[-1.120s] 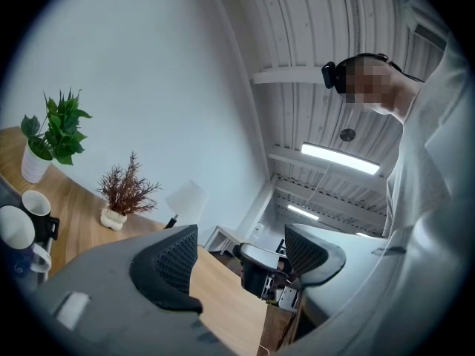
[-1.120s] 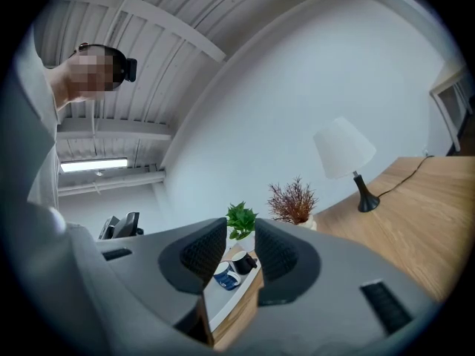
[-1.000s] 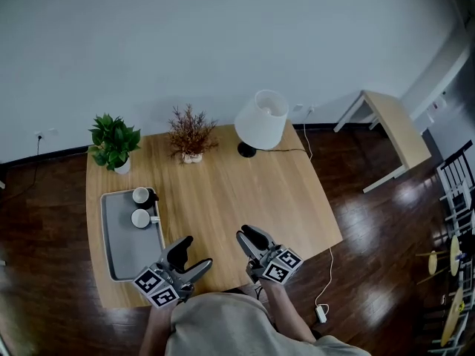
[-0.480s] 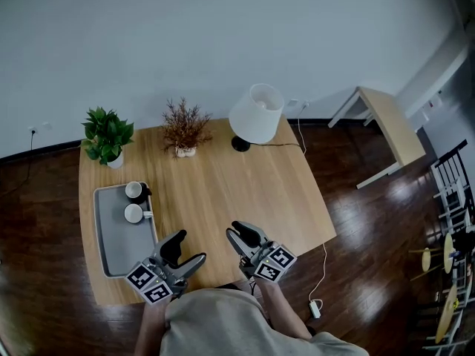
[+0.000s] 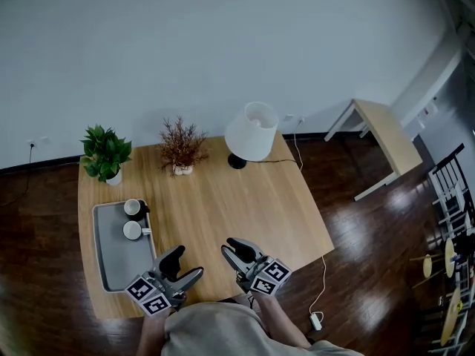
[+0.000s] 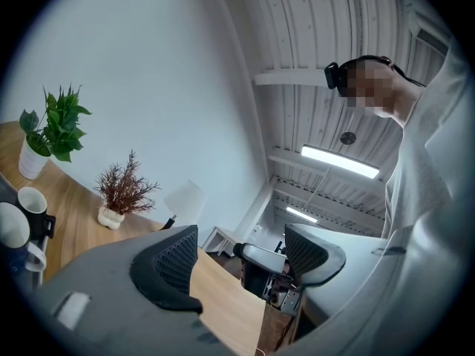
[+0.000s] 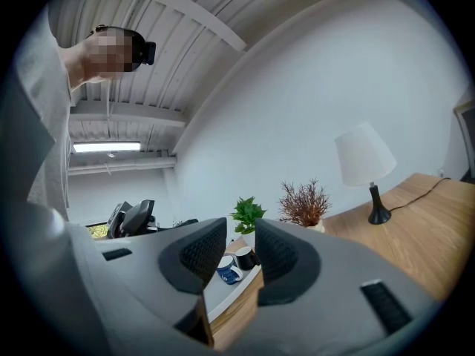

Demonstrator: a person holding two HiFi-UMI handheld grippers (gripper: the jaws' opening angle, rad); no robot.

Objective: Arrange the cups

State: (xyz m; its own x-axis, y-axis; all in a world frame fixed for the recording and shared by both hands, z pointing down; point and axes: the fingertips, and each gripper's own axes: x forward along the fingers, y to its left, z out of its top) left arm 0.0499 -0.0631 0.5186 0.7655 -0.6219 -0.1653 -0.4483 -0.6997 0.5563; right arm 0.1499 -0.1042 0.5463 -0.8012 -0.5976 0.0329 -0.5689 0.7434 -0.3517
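Observation:
Two cups stand at the far end of a grey tray (image 5: 111,262) on the left of the wooden table: a dark cup (image 5: 134,208) and a white-rimmed one (image 5: 132,231) just in front of it. Both grippers hover at the table's near edge, close to the person's body and well short of the cups. My left gripper (image 5: 184,265) is open wide with nothing between its jaws; its own view shows the cups (image 6: 28,203) far left. My right gripper (image 5: 233,249) is open by a narrow gap and empty; through the gap I see the blue-sided cup (image 7: 227,270) and the dark cup (image 7: 246,257).
Along the table's far edge stand a green potted plant (image 5: 105,153), a pot of dried red branches (image 5: 180,145) and a white-shaded lamp (image 5: 251,130) with its cord. A small side table (image 5: 380,136) stands at the right; a power strip (image 5: 319,321) lies on the floor.
The head view has drifted, so the table and tray sit lower and further left in the picture. Both grippers stay at the near edge and the cups have not moved.

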